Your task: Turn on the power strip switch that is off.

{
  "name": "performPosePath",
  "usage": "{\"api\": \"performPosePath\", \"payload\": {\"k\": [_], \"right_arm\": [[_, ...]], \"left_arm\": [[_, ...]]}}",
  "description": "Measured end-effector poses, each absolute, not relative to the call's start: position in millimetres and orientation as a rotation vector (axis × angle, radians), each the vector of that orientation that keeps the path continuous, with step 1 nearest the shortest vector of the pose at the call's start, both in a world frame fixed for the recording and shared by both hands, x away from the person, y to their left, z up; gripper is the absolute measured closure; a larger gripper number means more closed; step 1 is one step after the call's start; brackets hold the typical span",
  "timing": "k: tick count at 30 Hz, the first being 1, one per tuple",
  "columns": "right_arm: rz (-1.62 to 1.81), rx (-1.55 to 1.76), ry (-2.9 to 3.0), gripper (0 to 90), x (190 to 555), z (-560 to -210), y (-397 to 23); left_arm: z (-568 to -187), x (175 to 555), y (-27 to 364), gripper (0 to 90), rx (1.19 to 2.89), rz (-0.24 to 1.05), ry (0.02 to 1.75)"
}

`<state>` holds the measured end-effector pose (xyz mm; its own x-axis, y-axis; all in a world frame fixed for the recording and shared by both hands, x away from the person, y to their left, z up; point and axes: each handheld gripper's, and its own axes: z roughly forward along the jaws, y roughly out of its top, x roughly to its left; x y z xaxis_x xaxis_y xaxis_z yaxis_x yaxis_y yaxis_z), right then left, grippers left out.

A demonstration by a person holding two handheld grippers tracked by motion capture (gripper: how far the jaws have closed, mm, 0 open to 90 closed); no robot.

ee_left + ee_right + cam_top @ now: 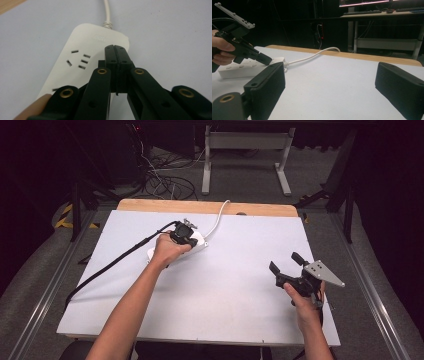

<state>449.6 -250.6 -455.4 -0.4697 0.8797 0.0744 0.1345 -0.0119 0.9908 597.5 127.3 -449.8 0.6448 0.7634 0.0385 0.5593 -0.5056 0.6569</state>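
Two grippers are in my hands, and the left gripper (115, 48) is the one at work: its jaws are clenched flat against each other with nothing between them, and their joined tips press down on the top of the white power strip (82, 45), close to the end where the cord enters. From above, my left gripper (191, 236) sits over the strip (200, 245), which lies on the far left part of the white table (225, 295), its long side running at a slant. Beside the tips, the strip's socket slots (81, 60) face up. Its white cord (218, 217) curves off toward the wooden far edge (150, 205) of the table. My right gripper (286, 262) is well apart from all this, near the table's right side, jaws spread wide and empty; between its pads (269, 85) I see bare tabletop, and farther off the left gripper (265, 59) touching the strip (239, 68).
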Motion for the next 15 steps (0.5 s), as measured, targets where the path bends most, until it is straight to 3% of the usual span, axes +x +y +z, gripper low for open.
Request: {"api": "performPosePath", "payload": {"k": [15], "right_arm": [[1.534,1.075,1.644,10.0,449.2,-456.4,-253.6]], "left_arm": [[-450.1,601.8,143.2,90.0,2.193,0.415,1.057]]}}
